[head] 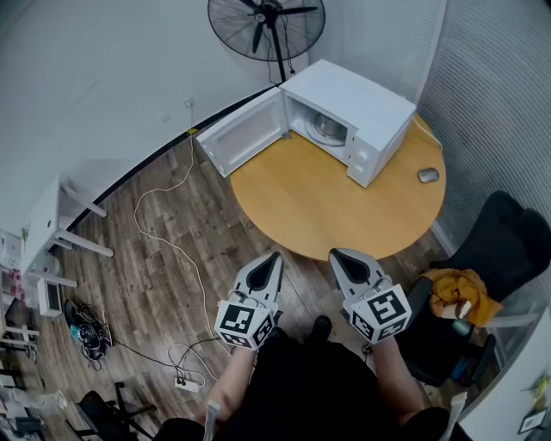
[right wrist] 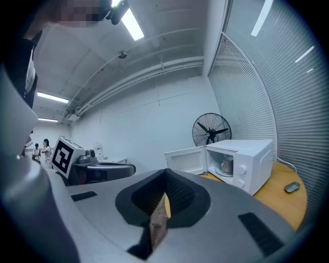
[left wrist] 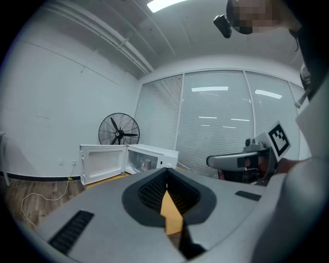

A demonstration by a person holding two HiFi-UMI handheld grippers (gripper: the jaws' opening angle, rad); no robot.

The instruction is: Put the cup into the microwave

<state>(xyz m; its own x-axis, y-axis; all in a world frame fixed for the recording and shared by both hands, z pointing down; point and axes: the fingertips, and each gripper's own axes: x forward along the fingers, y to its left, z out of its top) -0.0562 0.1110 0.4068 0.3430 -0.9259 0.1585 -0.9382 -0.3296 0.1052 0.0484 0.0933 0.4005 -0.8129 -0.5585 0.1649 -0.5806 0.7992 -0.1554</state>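
The white microwave (head: 353,116) stands at the far side of the round wooden table (head: 327,211), its door (head: 241,133) swung wide open to the left. A metal cup (head: 332,129) sits inside the cavity on the turntable; the cup (left wrist: 146,164) shows in the left gripper view and the cup (right wrist: 227,165) in the right gripper view. My left gripper (head: 274,257) and right gripper (head: 336,254) hover side by side off the table's near edge, close to my body. Both are shut with nothing between the jaws. The left gripper (left wrist: 165,170) and the right gripper (right wrist: 165,181) point toward the microwave.
A computer mouse (head: 428,175) lies on the table to the right of the microwave. A standing fan (head: 267,26) is behind it. A black chair (head: 499,250) with a yellow cloth (head: 456,293) stands at the right. Cables (head: 164,232) run over the wood floor at the left.
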